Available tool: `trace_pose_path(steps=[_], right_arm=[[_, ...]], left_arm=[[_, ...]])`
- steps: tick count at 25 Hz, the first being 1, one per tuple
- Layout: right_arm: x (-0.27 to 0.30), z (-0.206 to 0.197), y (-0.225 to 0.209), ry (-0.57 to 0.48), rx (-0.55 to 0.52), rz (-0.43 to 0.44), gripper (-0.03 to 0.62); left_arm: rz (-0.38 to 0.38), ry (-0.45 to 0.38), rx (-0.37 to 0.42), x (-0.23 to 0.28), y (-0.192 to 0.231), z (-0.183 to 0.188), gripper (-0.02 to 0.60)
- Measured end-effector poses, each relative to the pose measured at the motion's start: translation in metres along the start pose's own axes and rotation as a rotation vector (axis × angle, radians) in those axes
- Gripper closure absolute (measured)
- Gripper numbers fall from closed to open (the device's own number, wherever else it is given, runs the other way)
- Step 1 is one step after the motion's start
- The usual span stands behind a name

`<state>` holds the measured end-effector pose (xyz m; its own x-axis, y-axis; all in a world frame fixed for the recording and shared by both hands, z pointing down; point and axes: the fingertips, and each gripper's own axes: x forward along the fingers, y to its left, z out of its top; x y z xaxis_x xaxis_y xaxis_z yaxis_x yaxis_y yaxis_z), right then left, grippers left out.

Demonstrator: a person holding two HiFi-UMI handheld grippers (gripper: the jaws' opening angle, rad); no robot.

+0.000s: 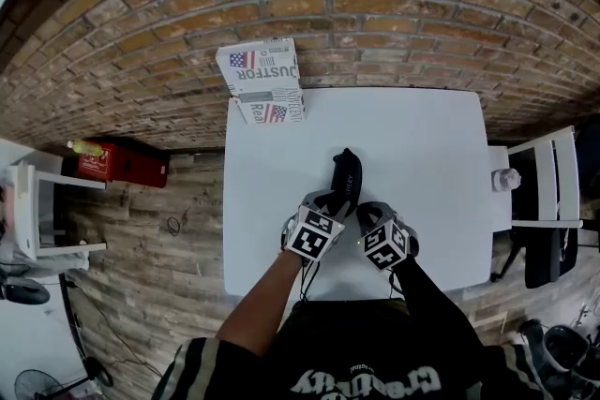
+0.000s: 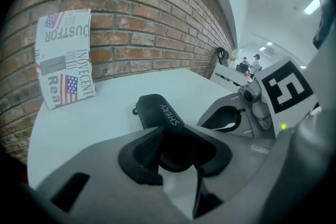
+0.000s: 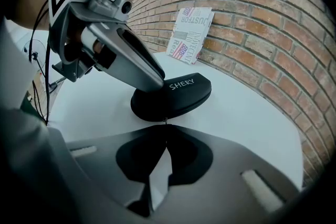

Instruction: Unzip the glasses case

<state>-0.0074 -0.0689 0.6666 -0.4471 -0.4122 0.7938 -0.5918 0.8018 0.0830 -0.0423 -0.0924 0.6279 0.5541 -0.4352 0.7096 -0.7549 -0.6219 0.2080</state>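
At the middle of the white table (image 1: pixel 422 136), a black case (image 1: pixel 347 171), lying flat, lengthwise away from the body, lettered SHERY on the lid. Clamped on its near end, the left gripper (image 2: pixel 178 157), pads pressed against both sides of the case, angled downward. Just beside it on the right, the right gripper (image 3: pixel 166 128), also tilted down, jaws pinched fully together at the case's near edge, with a tiny metal pull (image 3: pixel 165 121) caught at the very tips. Whether the zip is parted anywhere: not to be told from these views. At the table's far left corner, a printed box (image 1: pixel 263 81) with flags and newsprint lettering, upright against the brick wall (image 1: pixel 375 23), well apart from the case. Beyond the table's right edge, a white chair (image 1: pixel 548 192). On the wooden floor to the left, a red box (image 1: pixel 117 162).
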Motion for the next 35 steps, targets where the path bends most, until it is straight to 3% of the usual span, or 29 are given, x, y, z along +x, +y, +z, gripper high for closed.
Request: trace_pose_path(steps=[35], right_arm=[[0.016,0.018,-0.052,0.022,-0.109,-0.034,0.579]], left_arm=[[-0.025,0.024,0.023,0.004,-0.001,-0.003,0.457]])
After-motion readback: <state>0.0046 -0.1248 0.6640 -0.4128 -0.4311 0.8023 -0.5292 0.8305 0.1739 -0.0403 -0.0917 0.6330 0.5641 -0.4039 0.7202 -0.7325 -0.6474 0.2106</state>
